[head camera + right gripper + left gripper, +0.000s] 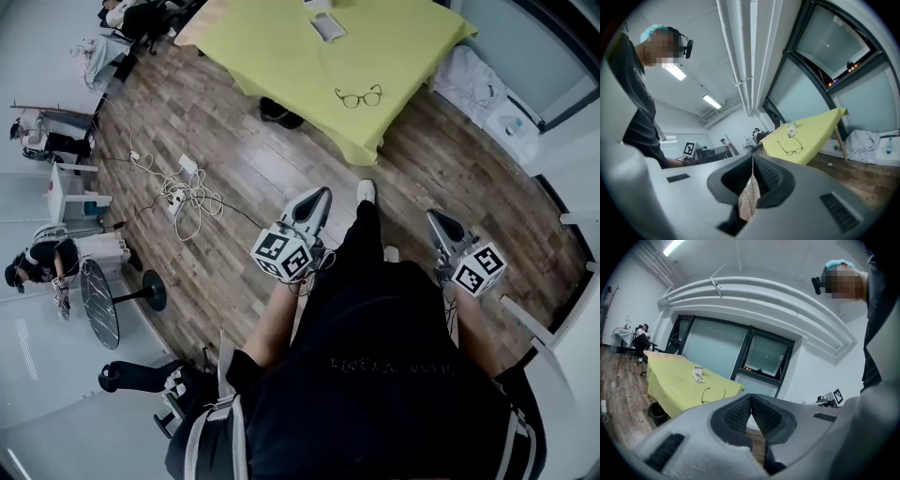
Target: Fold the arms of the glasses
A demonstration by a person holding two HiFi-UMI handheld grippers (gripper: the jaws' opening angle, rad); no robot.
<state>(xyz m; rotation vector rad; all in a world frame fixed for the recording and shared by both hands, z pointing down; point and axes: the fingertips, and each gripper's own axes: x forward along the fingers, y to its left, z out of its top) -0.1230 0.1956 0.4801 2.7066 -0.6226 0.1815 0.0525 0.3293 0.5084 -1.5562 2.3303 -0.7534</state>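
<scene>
The dark-rimmed glasses lie with their arms unfolded near the front edge of the yellow-green table, far ahead of both grippers. My left gripper and right gripper are held close to my body, over the wooden floor, both shut with nothing between the jaws. In the left gripper view the glasses show small above the closed left gripper. In the right gripper view the glasses lie beyond the closed right gripper.
A small white object rests farther back on the table. Cables and a power strip lie on the floor to the left. A dark item sits under the table, and white cloth lies at its right. A round stand is at the left.
</scene>
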